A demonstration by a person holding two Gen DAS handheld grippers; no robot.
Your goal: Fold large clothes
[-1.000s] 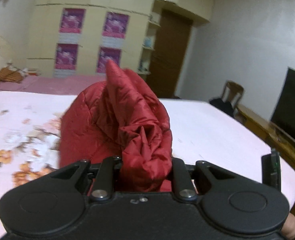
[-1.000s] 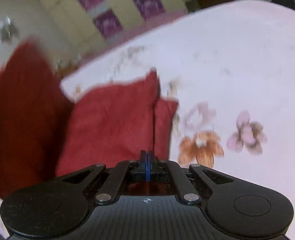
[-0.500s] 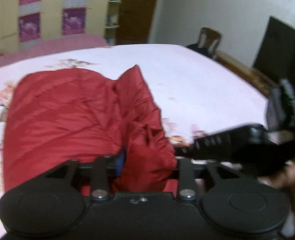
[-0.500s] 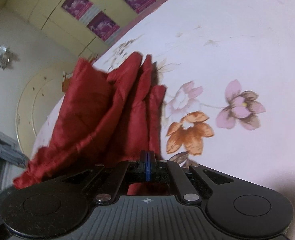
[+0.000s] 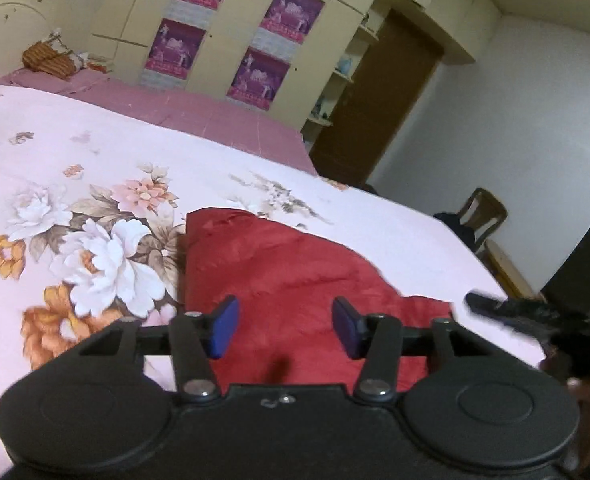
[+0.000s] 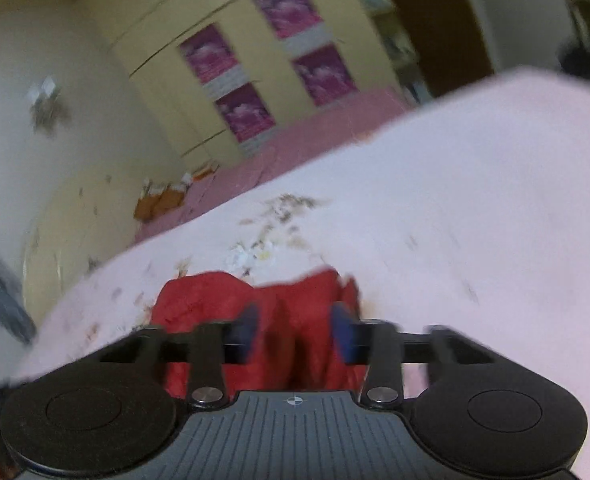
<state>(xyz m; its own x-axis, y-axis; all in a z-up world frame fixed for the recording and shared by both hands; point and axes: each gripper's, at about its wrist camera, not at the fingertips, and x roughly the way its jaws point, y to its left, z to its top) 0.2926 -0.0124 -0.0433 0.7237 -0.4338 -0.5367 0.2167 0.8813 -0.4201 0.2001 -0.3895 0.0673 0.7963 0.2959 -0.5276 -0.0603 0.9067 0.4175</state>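
Left gripper [image 5: 285, 328] and right gripper [image 6: 295, 334] are hovering, jaws spread, over the red garment [image 5: 295, 268] lying at 12 o'clock.

Left wrist view: low over the bed [image 5: 95, 140], close, facing across it toward the wardrobe [image 5: 231, 32] and door [image 5: 379, 100]; frame tilted.
Right wrist view: also low and close, tilted, motion-blurred, facing the same wardrobe [image 6: 271, 64].
Shared: red garment [image 5: 295, 272] [image 6: 295, 300] in the foreground, floral bedspread, purple posters [image 5: 255, 76] [image 6: 247, 108].
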